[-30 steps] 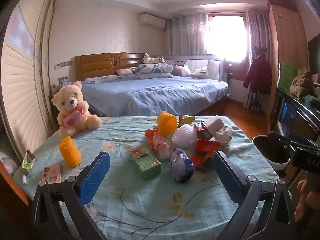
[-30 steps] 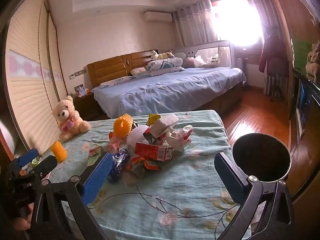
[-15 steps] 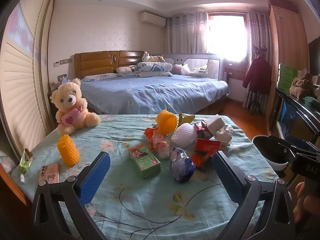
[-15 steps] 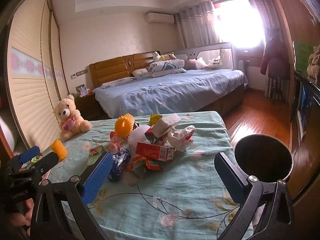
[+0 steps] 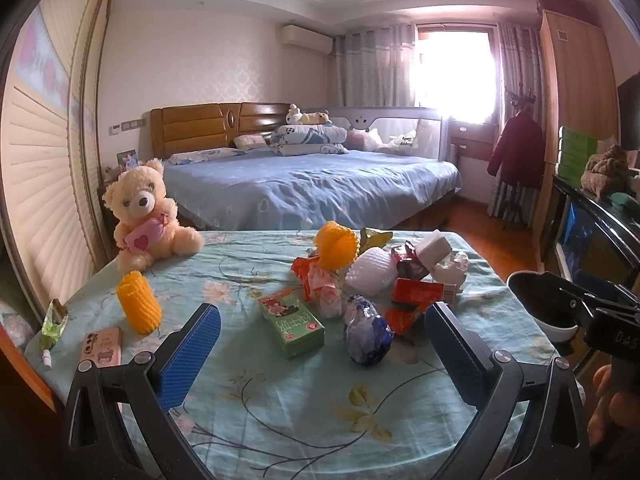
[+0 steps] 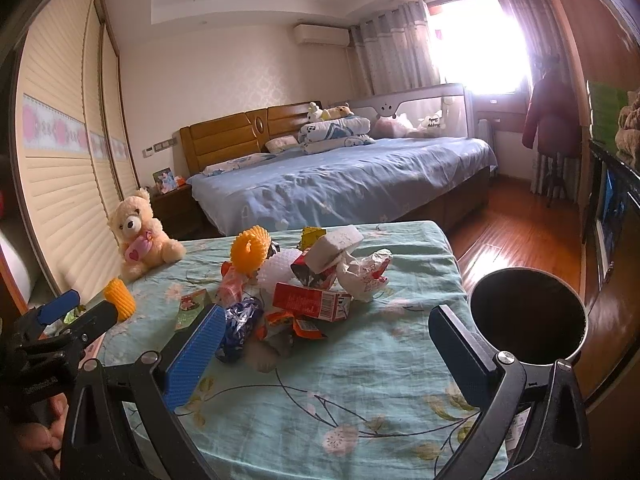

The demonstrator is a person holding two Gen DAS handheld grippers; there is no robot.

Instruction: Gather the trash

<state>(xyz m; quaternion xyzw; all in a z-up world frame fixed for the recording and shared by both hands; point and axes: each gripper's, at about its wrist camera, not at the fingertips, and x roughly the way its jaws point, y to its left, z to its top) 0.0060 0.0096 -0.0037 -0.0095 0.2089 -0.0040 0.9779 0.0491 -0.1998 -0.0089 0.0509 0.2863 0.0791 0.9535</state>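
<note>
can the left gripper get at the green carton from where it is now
Probably yes. The left gripper is open, and the green carton lies flat just ahead between its fingers, apart from the trash pile, nothing between.

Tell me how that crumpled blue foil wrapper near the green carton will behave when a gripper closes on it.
The blue foil wrapper looks crinkled and puffed, so it will probably crush between the pads rather than resist. Its shiny skin may slip. It seems light and stands alone on the tablecloth, so a nudge would likely skid it.
</note>
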